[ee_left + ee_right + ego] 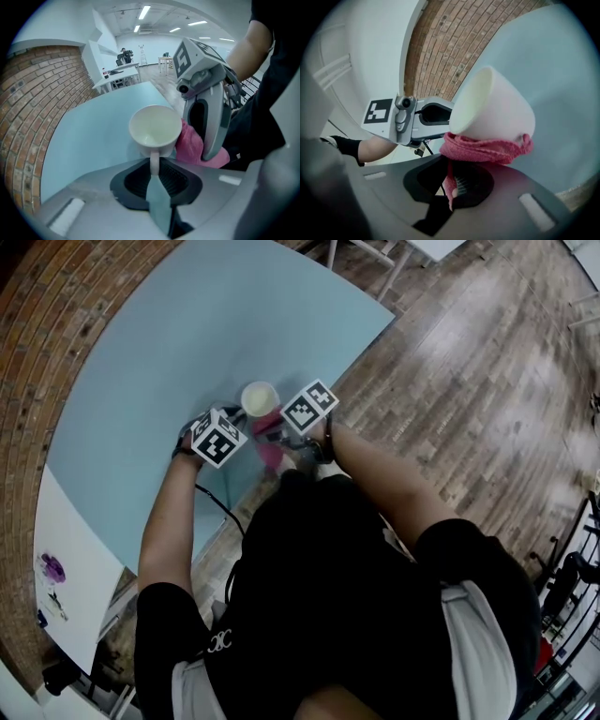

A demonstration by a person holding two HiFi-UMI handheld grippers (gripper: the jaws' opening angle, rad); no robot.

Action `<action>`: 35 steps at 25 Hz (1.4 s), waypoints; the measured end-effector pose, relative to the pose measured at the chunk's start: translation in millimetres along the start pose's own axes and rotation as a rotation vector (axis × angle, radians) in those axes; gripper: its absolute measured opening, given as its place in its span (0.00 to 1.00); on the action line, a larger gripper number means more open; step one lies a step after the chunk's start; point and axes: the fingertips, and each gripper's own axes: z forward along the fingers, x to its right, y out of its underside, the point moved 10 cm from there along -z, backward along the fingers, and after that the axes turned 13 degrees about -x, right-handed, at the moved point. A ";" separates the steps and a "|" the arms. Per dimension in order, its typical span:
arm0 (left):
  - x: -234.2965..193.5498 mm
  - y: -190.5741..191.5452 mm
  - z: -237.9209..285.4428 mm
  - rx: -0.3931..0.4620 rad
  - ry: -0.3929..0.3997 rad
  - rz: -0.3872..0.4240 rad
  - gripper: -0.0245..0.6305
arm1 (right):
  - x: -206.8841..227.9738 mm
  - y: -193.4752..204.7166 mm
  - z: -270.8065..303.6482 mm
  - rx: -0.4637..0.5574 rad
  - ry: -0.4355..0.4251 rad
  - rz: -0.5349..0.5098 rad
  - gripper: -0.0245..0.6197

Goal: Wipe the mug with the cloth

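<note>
- A person stands at the edge of a pale blue table (187, 334), seen from above, with a gripper in each hand meeting at a white mug (260, 397)
- The left gripper (153, 171) points steeply down, its jaws nearly together and pinched on the mug's thin handle; this grip appears meant to steady the mug while it is rubbed
- The mug sits just beyond those jaws, over the table's near edge, its empty mouth open to the camera; whether it rests on the table cannot be told
- The right gripper (451, 187) has its jaws closed on a fold of pink cloth (483, 147), with the bunched rest pressed against the mug's outer wall, placed for wiping
</note>
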 end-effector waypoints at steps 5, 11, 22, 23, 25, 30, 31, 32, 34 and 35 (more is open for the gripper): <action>3.8 2.9 -0.1 0.012 0.020 -0.019 0.12 | 0.0 -5.1 15.1 0.018 -0.007 0.021 0.10; 1.8 5.1 1.4 0.014 0.029 -0.023 0.12 | 13.4 7.9 -15.1 0.052 -0.027 0.048 0.10; 0.9 3.1 4.5 0.015 0.005 -0.019 0.12 | 41.3 -4.5 -85.4 0.259 0.124 0.116 0.10; 1.5 3.2 4.8 0.020 -0.005 -0.022 0.12 | 39.6 -8.1 -90.9 0.286 0.144 0.108 0.10; 3.6 2.4 5.4 0.032 -0.043 -0.034 0.13 | 36.1 -12.5 -99.8 0.324 0.199 0.085 0.10; 11.0 5.1 1.9 0.105 -0.143 -0.079 0.43 | 31.9 -8.3 -114.8 0.409 0.308 0.076 0.10; 13.7 6.8 -0.4 0.123 -0.140 -0.100 0.49 | 30.0 -6.4 -117.8 0.418 0.329 0.074 0.10; 17.6 10.0 -3.1 0.141 -0.143 -0.120 0.49 | 27.2 -3.7 -120.3 0.423 0.351 0.071 0.10; 27.0 22.5 -9.6 0.190 -0.179 -0.175 0.45 | 18.9 1.9 -123.2 0.434 0.398 0.056 0.10; 30.5 31.6 -13.9 0.228 -0.210 -0.221 0.33 | 13.9 3.5 -123.8 0.441 0.421 0.041 0.10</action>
